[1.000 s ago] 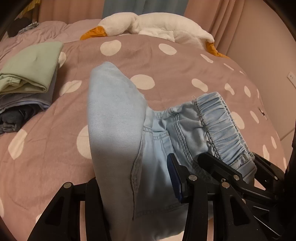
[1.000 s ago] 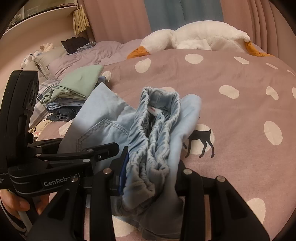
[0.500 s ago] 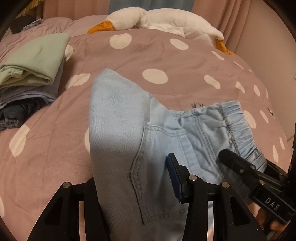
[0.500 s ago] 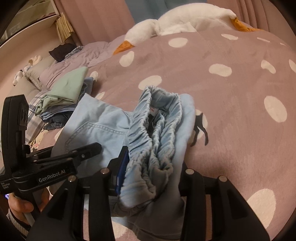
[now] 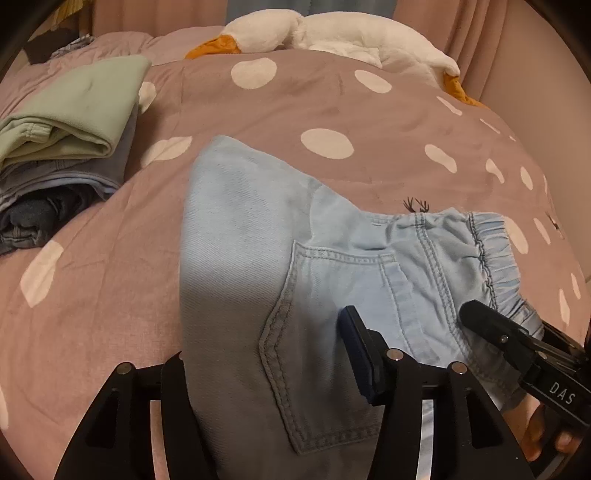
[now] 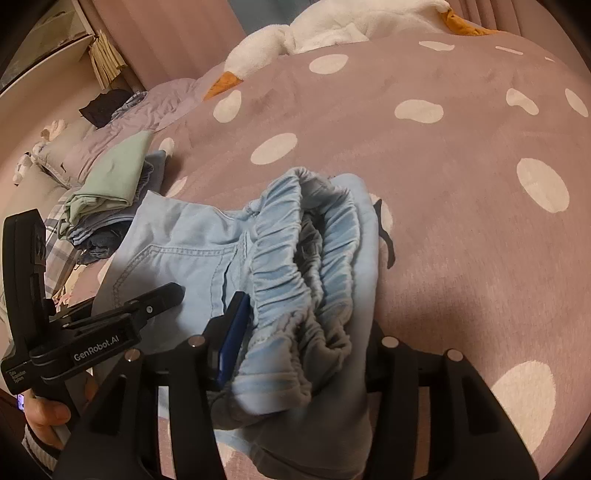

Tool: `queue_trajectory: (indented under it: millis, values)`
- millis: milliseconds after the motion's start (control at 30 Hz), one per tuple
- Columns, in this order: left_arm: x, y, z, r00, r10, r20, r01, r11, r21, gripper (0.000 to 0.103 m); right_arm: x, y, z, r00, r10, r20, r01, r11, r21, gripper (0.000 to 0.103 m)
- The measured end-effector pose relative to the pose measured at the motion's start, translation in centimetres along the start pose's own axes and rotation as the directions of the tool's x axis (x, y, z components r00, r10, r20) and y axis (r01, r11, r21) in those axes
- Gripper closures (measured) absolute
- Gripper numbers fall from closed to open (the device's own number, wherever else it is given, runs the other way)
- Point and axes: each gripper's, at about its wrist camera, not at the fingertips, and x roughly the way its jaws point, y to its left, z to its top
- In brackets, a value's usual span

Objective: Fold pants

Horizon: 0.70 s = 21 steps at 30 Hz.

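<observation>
Light blue denim pants (image 5: 295,266) lie folded on the pink dotted bedspread (image 5: 110,295), back pocket up. My left gripper (image 5: 266,373) is shut on the pants' folded near edge. My right gripper (image 6: 306,354) is shut on the bunched elastic waistband (image 6: 314,251). The right gripper's finger (image 5: 495,328) shows at the lower right of the left wrist view, beside the waistband (image 5: 495,258). The left gripper's finger (image 6: 155,299) shows at the left of the right wrist view, over the pocket side.
A stack of folded clothes (image 5: 70,110) with a green piece on top lies at the left; it also shows in the right wrist view (image 6: 110,184). A white plush goose (image 5: 332,33) lies at the far end of the bed. Curtains hang behind.
The pants have been spread flatter: the two grippers moved apart, the waistband went right, and the back pocket now lies open to view. Both cameras sit lower over the bed.
</observation>
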Motion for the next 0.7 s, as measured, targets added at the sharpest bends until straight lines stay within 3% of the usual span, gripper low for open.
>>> queue_trajectory:
  millis: [700]
  values:
    - [0.11,0.01,-0.04,1.0,0.009,0.003,-0.009,1.0,0.009,0.046,0.55,-0.57,0.02,1.0,-0.002,-0.018,0.002,1.0,0.009,0.048]
